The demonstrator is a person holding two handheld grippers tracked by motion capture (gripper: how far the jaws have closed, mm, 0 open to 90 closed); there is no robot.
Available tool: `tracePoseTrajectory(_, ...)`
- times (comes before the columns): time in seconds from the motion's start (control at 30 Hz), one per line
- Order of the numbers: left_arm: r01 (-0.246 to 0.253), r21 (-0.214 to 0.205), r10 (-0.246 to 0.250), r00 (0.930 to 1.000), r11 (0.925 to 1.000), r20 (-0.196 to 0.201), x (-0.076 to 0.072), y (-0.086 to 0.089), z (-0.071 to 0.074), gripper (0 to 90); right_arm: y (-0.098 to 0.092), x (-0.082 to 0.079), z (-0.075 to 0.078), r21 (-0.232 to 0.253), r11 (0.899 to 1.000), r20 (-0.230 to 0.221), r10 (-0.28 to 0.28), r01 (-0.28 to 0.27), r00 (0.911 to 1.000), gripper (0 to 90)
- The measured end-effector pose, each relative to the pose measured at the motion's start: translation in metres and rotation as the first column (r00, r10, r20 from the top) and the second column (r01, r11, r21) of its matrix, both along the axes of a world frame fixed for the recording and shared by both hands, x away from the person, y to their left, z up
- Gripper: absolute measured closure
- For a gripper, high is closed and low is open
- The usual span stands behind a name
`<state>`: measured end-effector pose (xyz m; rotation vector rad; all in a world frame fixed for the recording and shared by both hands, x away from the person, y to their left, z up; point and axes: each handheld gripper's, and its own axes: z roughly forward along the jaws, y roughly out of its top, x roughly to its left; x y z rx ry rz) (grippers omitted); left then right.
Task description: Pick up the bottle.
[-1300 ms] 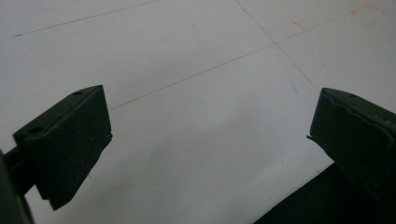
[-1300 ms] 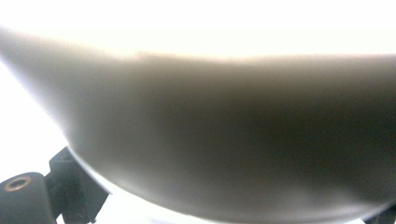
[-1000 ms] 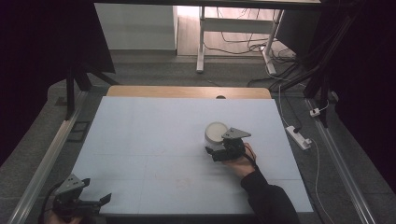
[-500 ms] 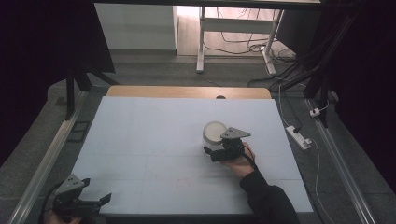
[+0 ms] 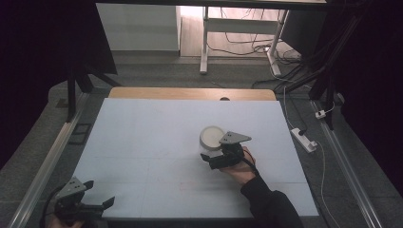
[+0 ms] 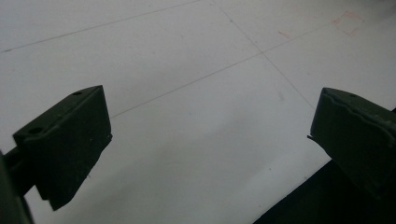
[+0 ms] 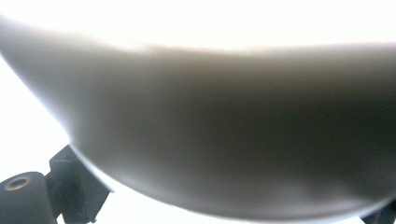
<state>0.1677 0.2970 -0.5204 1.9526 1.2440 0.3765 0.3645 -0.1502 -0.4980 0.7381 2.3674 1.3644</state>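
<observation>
A white bowl (image 5: 211,136) sits right of the table's middle on the white table (image 5: 142,142). My right gripper (image 5: 215,159) comes at it from the near side, held by a hand in a dark sleeve. In the right gripper view the bowl's wall (image 7: 210,130) looms very close and blurred, with a black jaw showing at each lower corner, so the jaws stand on either side of the bowl and appear closed on it. My left gripper (image 5: 97,197) rests at the table's near left corner, open, with bare white table (image 6: 210,116) between its jaws.
A wooden strip (image 5: 190,93) runs along the table's far edge. Metal rails (image 5: 52,156) flank both sides. A white power strip (image 5: 304,139) lies on the floor at the right. Faint grid lines and a small red square (image 6: 348,22) mark the table top.
The right gripper and the bowl have shifted slightly to the left together. The left gripper has not moved.
</observation>
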Motion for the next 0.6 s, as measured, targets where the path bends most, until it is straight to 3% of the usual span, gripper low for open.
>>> tracePoseTrajectory(0.6, 0.01, 0.0, -0.01, 0.9999, 0.9999, -0.005, 0.001, -0.001, -0.001, 0.0, 0.023, -0.023, 0.012, 0.011, 0.995, -0.014, 0.097, -0.097, 0.9952, 7.0)
